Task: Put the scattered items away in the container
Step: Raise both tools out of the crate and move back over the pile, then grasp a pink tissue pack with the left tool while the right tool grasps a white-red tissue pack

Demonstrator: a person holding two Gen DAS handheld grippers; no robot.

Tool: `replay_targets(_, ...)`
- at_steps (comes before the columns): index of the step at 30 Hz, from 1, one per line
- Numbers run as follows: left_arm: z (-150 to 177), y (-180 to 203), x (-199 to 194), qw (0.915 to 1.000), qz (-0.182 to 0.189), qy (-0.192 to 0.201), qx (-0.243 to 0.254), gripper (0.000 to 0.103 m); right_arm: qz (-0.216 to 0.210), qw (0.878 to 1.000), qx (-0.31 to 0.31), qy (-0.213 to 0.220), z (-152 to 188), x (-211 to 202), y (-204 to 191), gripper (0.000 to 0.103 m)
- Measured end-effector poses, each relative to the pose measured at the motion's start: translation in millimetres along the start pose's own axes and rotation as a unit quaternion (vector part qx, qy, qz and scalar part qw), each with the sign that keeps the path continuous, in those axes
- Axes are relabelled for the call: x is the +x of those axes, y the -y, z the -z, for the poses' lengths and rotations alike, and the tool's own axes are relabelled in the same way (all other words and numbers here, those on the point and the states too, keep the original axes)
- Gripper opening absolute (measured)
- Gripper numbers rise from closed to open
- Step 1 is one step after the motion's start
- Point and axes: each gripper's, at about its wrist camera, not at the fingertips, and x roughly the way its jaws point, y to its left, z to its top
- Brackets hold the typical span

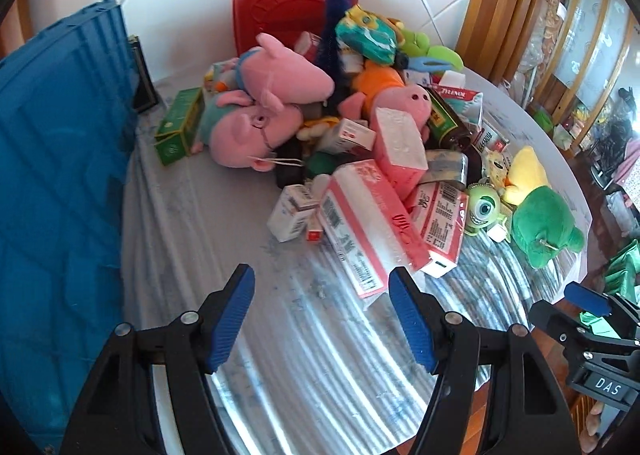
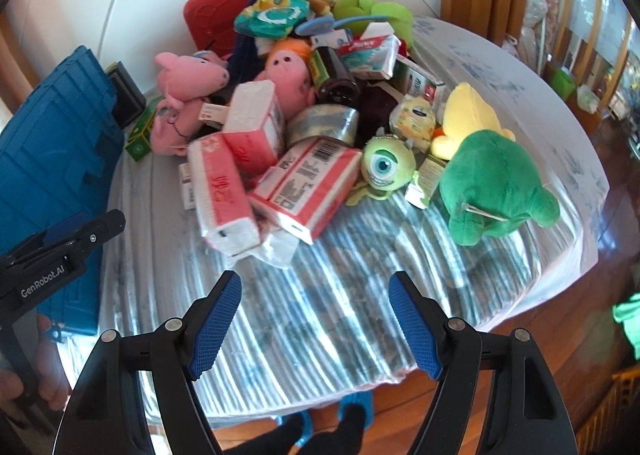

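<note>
**Toy pile untouched, both tools empty**

On the table, covered in a striped cloth, a heap of toys and boxes sits in the middle, well apart from both tools. The left tool hangs above bare cloth with its blue pads spread and nothing between them. The right tool does the same near the table's front edge, also spread and empty.

The heap holds pink pig plushes, pink tissue packs, a tape roll, a one-eyed green monster, a green plush, a yellow plush, medicine boxes and a red case at the back against the tiled wall.

A blue crate, seemingly the container, stands at the table's left edge, just beside the heap. Its inside is hidden, so whether anything is in it cannot be told.

Judging by the heap, tidying has barely begun; nearly everything remains to be moved. The tissue packs lie nearest both tools.
</note>
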Motion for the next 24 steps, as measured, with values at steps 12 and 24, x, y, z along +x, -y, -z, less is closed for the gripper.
replay_targets(12, -20.6, 60.0, 89.8, 0.9967, -0.055, -0.058, -0.011, 0.069, -0.03, 0.998, -0.027, -0.043, -52.7, 59.2, 51.9, 0.077)
replay_targets(24, -8.6, 25.1, 108.3, 0.994, -0.088, -0.053, -0.035, 0.069, -0.072, 0.99, -0.072, -0.099, -63.2, 126.7, 14.7, 0.077)
